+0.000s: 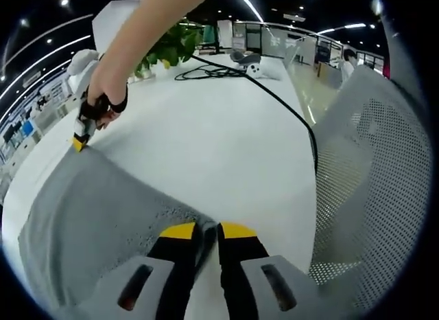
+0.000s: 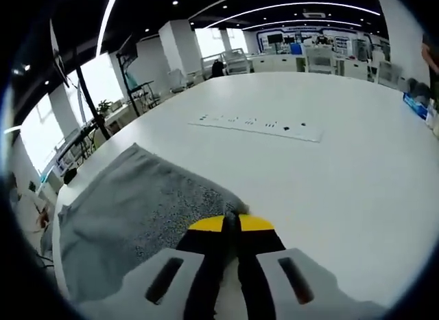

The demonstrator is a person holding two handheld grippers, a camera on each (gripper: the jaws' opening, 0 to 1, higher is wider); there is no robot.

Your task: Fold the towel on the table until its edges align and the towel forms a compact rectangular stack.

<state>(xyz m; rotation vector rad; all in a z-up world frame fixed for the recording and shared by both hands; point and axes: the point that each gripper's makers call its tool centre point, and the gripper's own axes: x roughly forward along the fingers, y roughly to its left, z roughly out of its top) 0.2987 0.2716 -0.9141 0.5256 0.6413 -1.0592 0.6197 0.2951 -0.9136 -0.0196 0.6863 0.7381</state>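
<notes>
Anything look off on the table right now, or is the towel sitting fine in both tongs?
Nothing stands out. The grey towel lies flat on the white table, a corner pinched in the left tongs and another in the right tongs. No spill or damage.

Open white table (image 1: pixel 226 141) lies beyond the towel (image 1: pixel 103 217). Obstacles: black cable (image 1: pixel 288 104) crossing far to right edge, potted plant (image 1: pixel 168 49) far left, mesh chair (image 1: pixel 381 189) beside the right edge, flat strip (image 2: pixel 257 126) farther out.
</notes>
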